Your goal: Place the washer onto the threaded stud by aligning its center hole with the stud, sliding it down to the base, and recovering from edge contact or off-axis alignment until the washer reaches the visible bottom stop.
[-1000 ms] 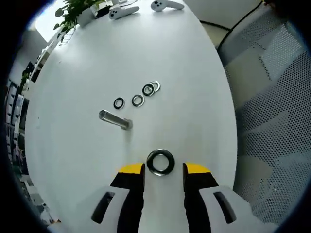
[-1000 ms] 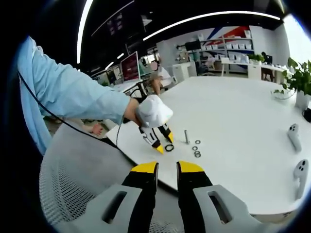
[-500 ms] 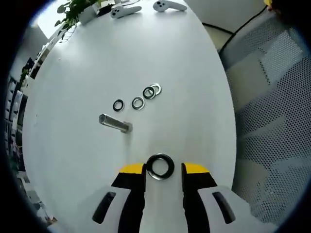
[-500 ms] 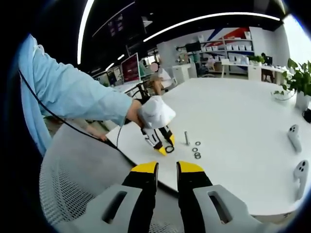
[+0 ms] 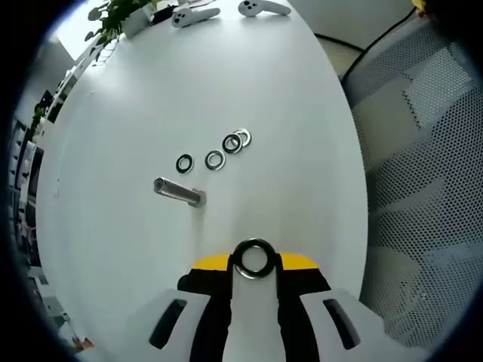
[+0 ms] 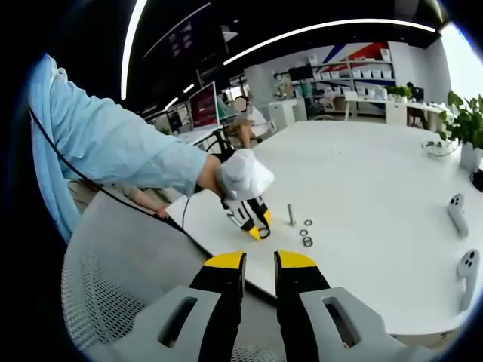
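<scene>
Gripping: the left gripper has its yellow-tipped fingers pinched on the washer, one on each side of the ring.
Washer position: at the table's near edge in the left gripper view, on or just above the white table; whether it touches the surface cannot be told.
Threaded stud: the stud stands on the table beyond the washer, up and to the left in that view, well apart from it.
Spare rings: four smaller washers lie in a loose row past the stud, the two rightmost overlapping.
Right gripper: the right gripper is held off the table's edge, fingers parted by a narrow gap with nothing between them.
Seen from the right: the left gripper, a light blue sleeve behind it, close to the stud.
Far end: two white controllers and a potted plant.
</scene>
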The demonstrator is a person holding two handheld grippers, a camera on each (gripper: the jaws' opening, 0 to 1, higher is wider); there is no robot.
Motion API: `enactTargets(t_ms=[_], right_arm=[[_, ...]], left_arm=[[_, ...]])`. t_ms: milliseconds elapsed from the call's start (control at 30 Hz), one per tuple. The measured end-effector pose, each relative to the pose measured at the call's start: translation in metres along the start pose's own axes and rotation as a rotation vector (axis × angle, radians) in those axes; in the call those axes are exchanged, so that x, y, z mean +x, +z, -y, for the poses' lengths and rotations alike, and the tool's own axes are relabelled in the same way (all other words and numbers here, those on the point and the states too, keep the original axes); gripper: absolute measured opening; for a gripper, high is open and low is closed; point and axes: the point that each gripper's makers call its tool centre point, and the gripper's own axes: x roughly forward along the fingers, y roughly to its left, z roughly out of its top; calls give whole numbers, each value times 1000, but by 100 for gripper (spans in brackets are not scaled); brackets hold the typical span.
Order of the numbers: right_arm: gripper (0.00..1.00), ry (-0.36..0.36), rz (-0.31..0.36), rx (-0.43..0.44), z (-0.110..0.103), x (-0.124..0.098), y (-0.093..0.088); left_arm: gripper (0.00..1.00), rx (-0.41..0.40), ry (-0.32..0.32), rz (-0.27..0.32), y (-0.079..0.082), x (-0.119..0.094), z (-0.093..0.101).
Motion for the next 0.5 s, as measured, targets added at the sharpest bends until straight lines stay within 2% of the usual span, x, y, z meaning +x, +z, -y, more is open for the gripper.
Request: enactTargets(t_ms=[100,200,333,500], right_arm=[[17,1,-1,0,0,0,0],[17,3,-2,-1,0,0,0],[17,4,0,-3,-1,0,0],[17,5,-8,-3,-1,0,-1]], left_arm=[[19,-27,9,13,-1,0,-1],[19,6,24,1,-4,-2,-1],[19,-16,28,-6,-7,-8,0],[18,-58,44,26,-7,-19,-6]])
